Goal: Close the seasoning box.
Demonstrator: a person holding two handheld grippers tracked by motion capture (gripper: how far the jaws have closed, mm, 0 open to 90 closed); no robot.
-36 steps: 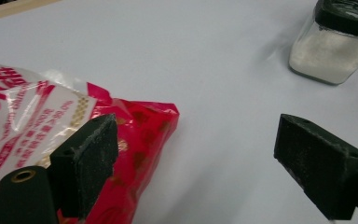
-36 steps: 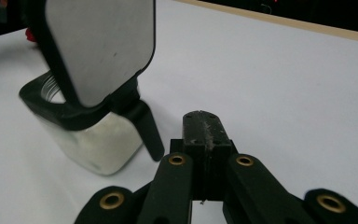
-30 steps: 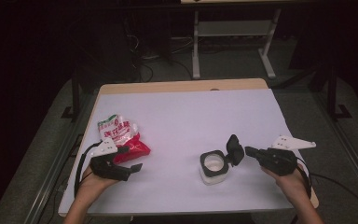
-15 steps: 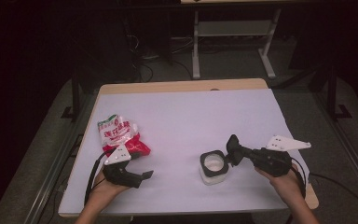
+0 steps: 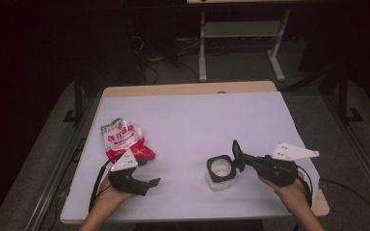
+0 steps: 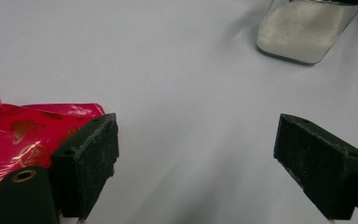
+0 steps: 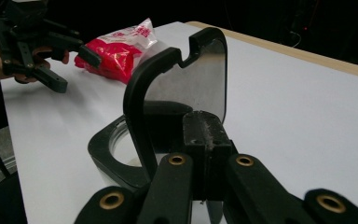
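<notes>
The right gripper [image 5: 237, 155] pinches the jar's [image 5: 220, 174] raised lid [image 7: 186, 88]; the left gripper [image 5: 151, 183], jaws spread, sits beside the red packet [image 5: 124, 142], near the table's [image 5: 197, 115] front edge.

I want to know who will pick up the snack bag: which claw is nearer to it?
Left. The left claw sits open just beside the red bag; the right claw is across the table, pinching the jar lid.
</notes>
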